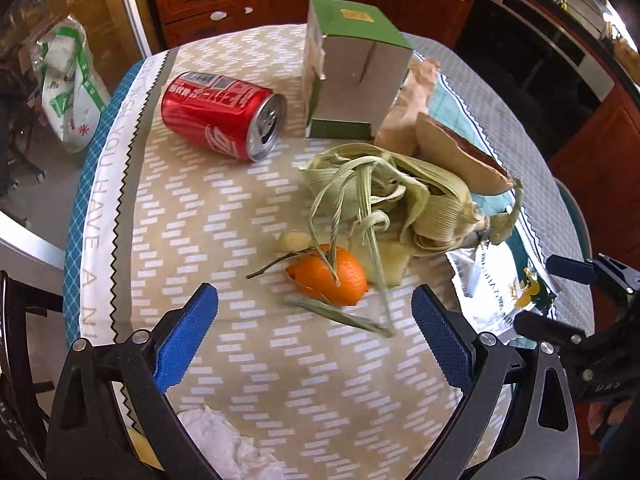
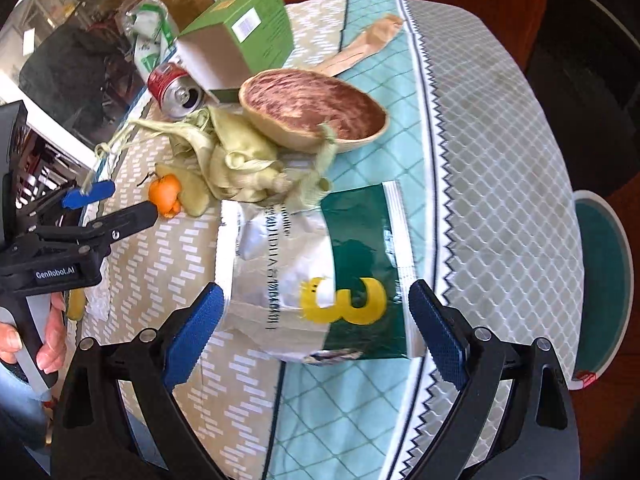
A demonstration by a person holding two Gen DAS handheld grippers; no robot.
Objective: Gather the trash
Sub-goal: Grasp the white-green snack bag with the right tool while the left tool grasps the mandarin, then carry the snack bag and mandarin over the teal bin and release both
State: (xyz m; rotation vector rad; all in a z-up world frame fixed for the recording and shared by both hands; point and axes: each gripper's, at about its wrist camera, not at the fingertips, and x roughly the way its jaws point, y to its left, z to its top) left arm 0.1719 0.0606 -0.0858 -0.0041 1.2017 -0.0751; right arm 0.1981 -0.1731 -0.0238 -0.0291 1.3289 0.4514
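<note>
Left gripper spread wide, holding nothing, hovering over the tablecloth; orange peel sits just ahead at 12 o'clock between the blue pads, loose husk strips lying across it. Right gripper also wide open and empty, its pads either side of the near end of the green-and-silver snack bag, not visibly touching it. Bag: light, thin foil, crinkly and slippery, will collapse under pinch, so best grab the crimped seam edge or a bunched fold, not the flat face. Corn husk pile at 12 past the peel: soft, stringy, light, tangles, take it at the thick knotted base. Red soda can on its side at 11 o'clock, likely empty, rolls and dents; grip across the body. Green carton at 12, far, open-ended, stiff but crushable. Brown fruit-shell half at 12 in right view, rigid, brittle rim. Crumpled tissue at 6, under left gripper.
</note>
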